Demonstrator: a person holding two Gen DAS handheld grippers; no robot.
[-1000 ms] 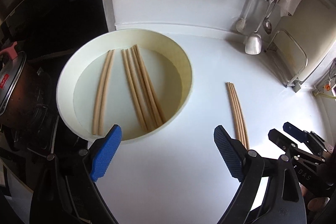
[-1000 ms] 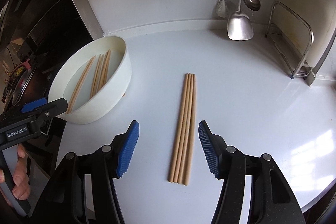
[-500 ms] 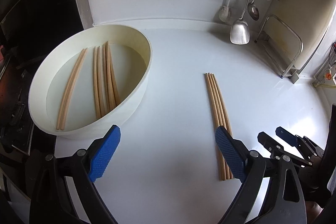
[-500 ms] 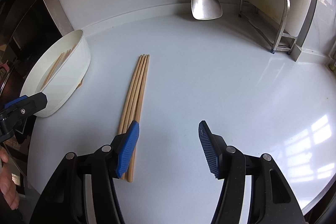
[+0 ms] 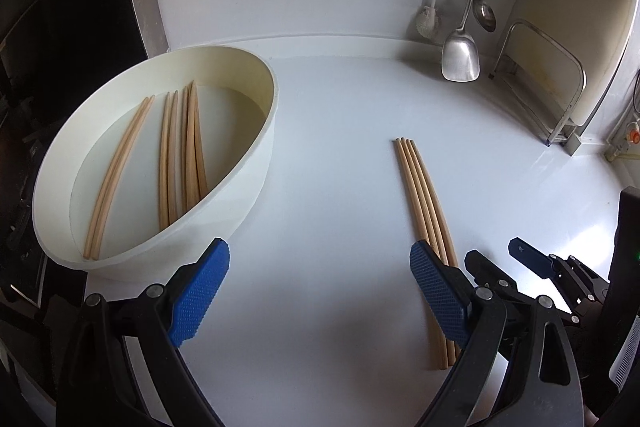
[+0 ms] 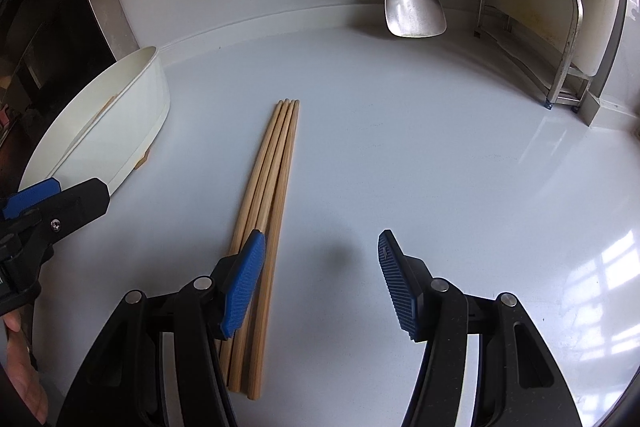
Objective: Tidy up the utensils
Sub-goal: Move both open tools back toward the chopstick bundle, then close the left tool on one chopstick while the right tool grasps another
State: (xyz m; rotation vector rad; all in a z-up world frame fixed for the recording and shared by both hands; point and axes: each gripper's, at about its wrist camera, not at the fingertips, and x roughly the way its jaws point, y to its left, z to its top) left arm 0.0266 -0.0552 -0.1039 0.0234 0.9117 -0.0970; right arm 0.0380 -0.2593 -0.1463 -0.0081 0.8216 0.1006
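Left wrist view. My left gripper (image 5: 318, 297) hangs over the white counter (image 5: 340, 155) with its blue pads spread wide and nothing between them. To its left stands a round white basin (image 5: 256, 163) holding six loose chopsticks (image 5: 176, 155): a pair near its left wall and four more toward the middle. On the bare counter to the right lies a bundle of four chopsticks (image 5: 420, 195), side by side and touching, running from mid-counter back toward me; its near part passes behind my right-hand pad. My right gripper (image 5: 516, 259) enters at the lower right edge, just beside that bundle. A metal spatula (image 5: 460, 55) and a ladle (image 5: 484, 11) hang on the back wall beside a wire rack (image 5: 560, 95).

Right wrist view. My right gripper (image 6: 320, 283) is likewise spread, empty between the pads. The chopstick bundle (image 6: 276, 163) lies under and just left of its left pad, not within the gap. The basin (image 6: 132, 123) sits well to the left, apart from the bundle. My left gripper (image 6: 44, 203) shows at the left edge, with part of my hand (image 6: 22, 379) below it.
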